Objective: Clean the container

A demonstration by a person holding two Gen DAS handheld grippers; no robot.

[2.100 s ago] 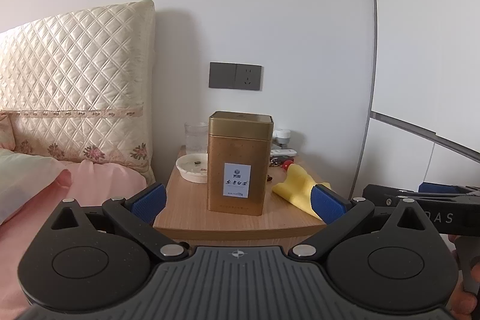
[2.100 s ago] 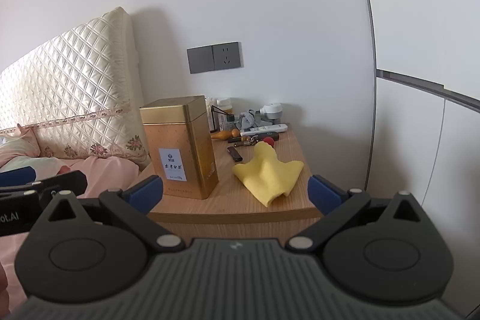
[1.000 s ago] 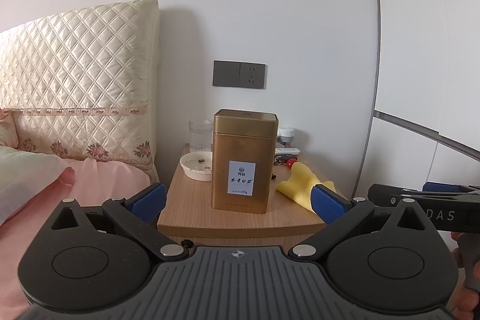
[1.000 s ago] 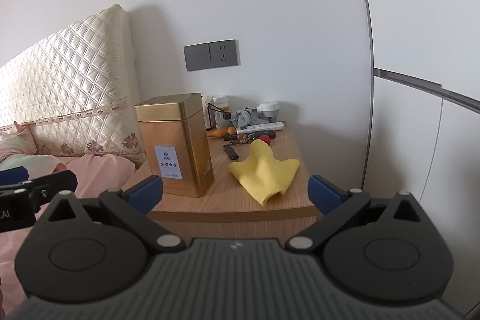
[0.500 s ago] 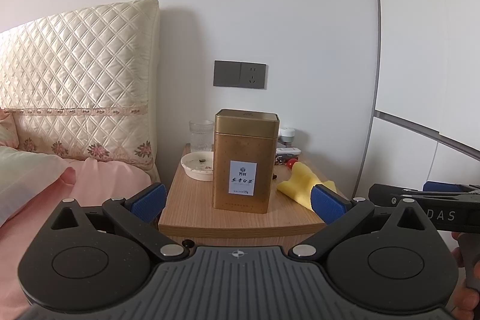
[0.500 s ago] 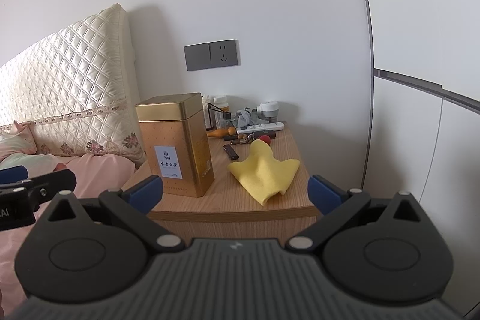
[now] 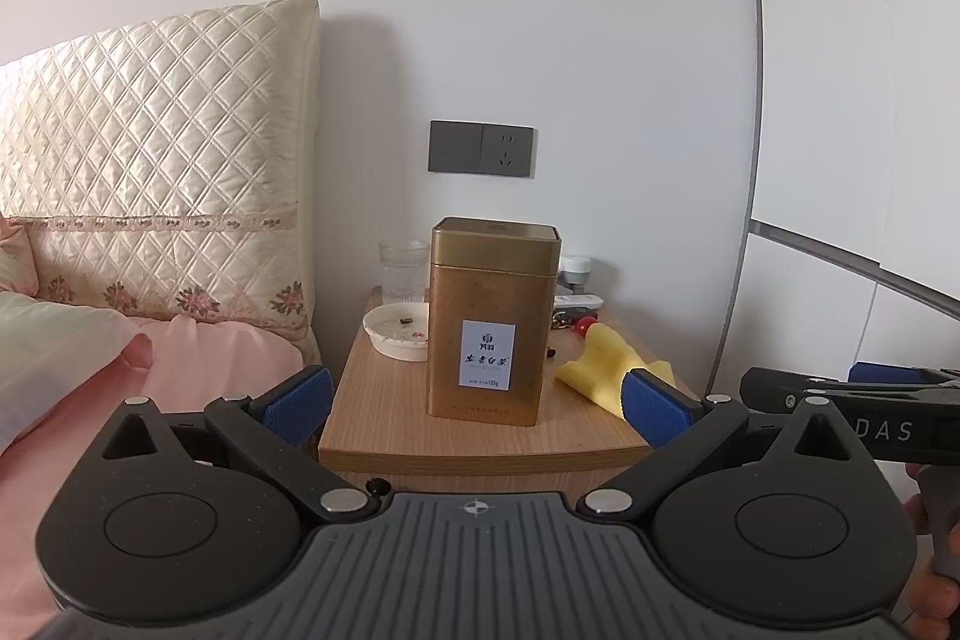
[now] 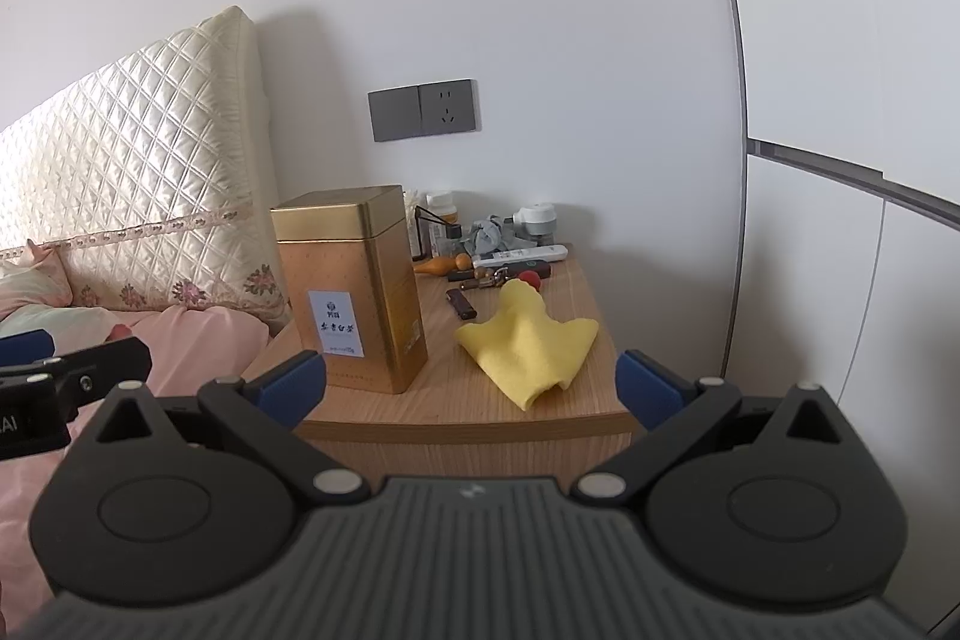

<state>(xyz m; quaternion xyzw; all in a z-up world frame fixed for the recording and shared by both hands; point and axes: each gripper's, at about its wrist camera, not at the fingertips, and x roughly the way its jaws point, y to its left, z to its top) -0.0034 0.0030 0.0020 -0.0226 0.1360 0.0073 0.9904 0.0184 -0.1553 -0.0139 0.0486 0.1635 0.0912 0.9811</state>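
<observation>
A wooden bedside table (image 7: 384, 436) stands against a white wall, beside the bed. Nearest, my left claw (image 7: 474, 397) and right claw (image 8: 471, 382) both gape, holding nothing, short of the table. Nothing is begun, I judge. At frame centre stands the gold tin (image 7: 489, 322), upright and lidded; the yellow cloth (image 8: 531, 340) lies right of it. Next, my right should pinch the cloth. Behind sit a white dish (image 7: 396, 331), a glass (image 7: 402, 271) and clutter (image 8: 492, 250), crowding the wall.
</observation>
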